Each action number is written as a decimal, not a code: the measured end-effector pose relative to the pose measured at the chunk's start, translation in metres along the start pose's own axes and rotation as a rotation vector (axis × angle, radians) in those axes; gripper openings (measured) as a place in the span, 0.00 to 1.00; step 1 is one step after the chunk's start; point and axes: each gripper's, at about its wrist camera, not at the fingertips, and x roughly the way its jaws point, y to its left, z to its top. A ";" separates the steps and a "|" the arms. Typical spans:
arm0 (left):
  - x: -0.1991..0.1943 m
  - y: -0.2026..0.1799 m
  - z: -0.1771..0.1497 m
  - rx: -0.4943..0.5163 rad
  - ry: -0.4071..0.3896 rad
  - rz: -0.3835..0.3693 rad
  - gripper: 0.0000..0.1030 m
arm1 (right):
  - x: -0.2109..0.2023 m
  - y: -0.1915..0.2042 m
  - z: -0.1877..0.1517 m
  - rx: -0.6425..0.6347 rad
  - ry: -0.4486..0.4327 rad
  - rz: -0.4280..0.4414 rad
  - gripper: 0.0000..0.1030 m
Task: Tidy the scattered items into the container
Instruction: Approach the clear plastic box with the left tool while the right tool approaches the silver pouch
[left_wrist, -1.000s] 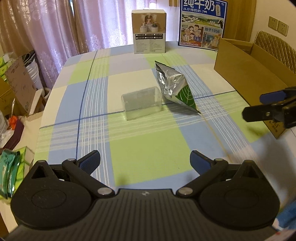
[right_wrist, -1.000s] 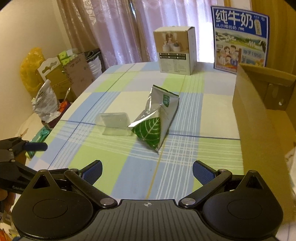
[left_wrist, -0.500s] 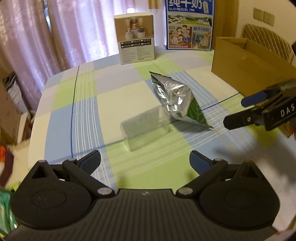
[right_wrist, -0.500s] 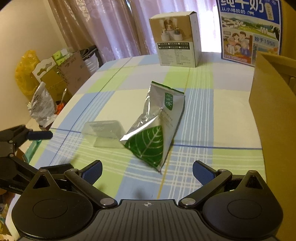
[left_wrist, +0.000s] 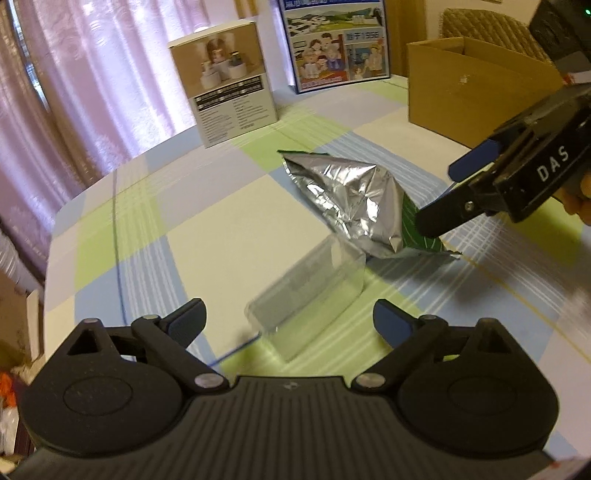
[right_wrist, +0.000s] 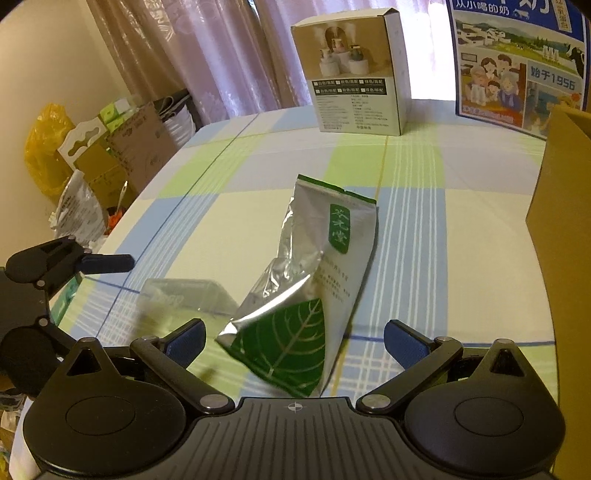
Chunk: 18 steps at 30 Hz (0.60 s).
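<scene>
Two tools: both pointed down at the checked surface (left_wrist: 155, 236).
Left tool (left_wrist: 288, 323): jaws wide, just been closing slightly, gripping nothing; clear box (left_wrist: 306, 291) lay between and ahead of the tips, untouched.
Right tool (right_wrist: 293, 341): jaws wide, empty, foil bag (right_wrist: 314, 280) between the tips.
Bag: touched the clear box.
Carton (left_wrist: 469, 92): stood right of the bag.

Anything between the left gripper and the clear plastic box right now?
Nothing. In the left wrist view only bare checked tablecloth separates the open left gripper from the clear plastic box; the box's near end sits just ahead of its blue pads, untouched.
</scene>
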 end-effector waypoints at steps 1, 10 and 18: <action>0.002 0.001 0.001 0.007 -0.006 -0.014 0.89 | 0.001 -0.001 0.000 0.002 0.000 0.000 0.98; 0.022 0.001 0.002 0.031 0.025 -0.071 0.50 | 0.015 -0.004 0.002 0.010 0.003 0.003 0.98; 0.015 -0.003 -0.010 -0.200 0.064 0.041 0.45 | 0.029 -0.002 0.009 0.039 -0.004 -0.003 0.98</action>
